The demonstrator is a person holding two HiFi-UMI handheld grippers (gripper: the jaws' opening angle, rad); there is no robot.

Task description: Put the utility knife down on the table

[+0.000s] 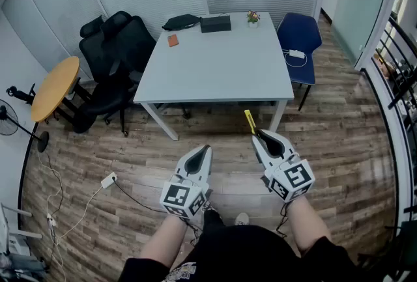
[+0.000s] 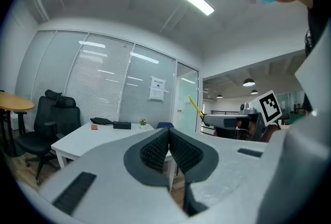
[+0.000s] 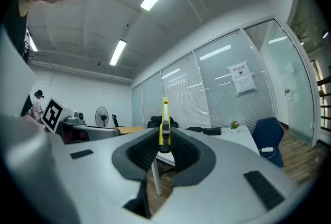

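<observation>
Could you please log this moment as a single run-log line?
right gripper: shut on utility knife | left gripper: shut, empty | table: ahead, knife not yet on it

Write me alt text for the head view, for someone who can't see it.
Seen from above, the right tongs grip a yellow utility knife pointing toward a white table, while the left tongs are shut and empty. Both are held over a wood floor, short of the table.

The utility knife [image 3: 164, 114]'s back end is buried between the right gripper [image 1: 262, 137]'s pads. That orange thing [image 1: 172, 41] by the desk [image 1: 221, 75]'s far left corner is too tiny to ID.
</observation>
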